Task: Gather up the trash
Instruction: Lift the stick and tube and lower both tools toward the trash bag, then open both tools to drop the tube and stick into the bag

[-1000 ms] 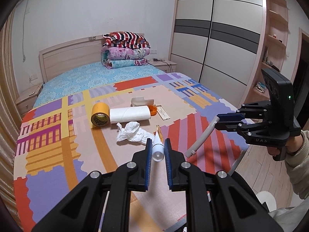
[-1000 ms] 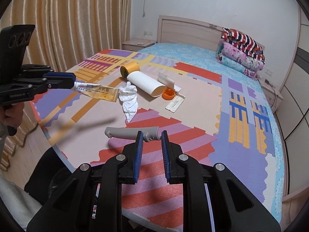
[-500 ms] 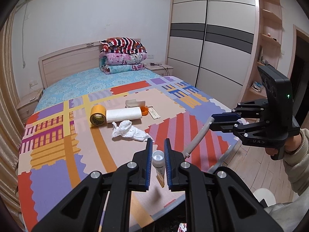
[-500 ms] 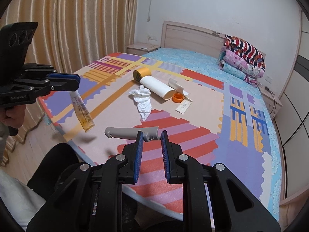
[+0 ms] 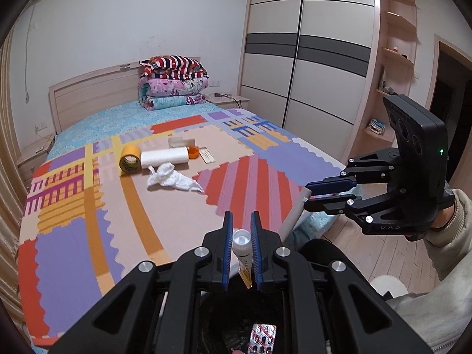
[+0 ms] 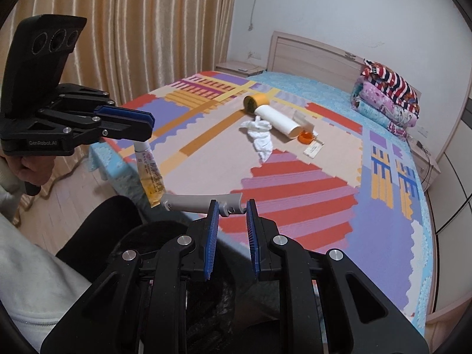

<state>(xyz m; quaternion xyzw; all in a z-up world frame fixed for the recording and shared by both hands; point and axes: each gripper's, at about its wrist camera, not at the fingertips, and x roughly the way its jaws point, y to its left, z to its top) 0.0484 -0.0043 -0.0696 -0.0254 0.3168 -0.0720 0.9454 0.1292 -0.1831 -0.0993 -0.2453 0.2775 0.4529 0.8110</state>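
left tool [image 5: 241,252]: pinching tube [image 6: 150,174], now pulled off the bed [image 5: 73,265], hanging over dark bag [image 5: 236,318] | right tool [image 6: 232,221]: clamped on grey handle [image 6: 200,202], also withdrawn | tissue [image 5: 172,178], roll [image 5: 165,157], tape [image 5: 129,159] left on bed

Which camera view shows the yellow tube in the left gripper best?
The right wrist view: there the tube hangs in full side view below the left gripper, print and crimped end visible. The left wrist view shows mostly its white cap between the pads, seen end-on.
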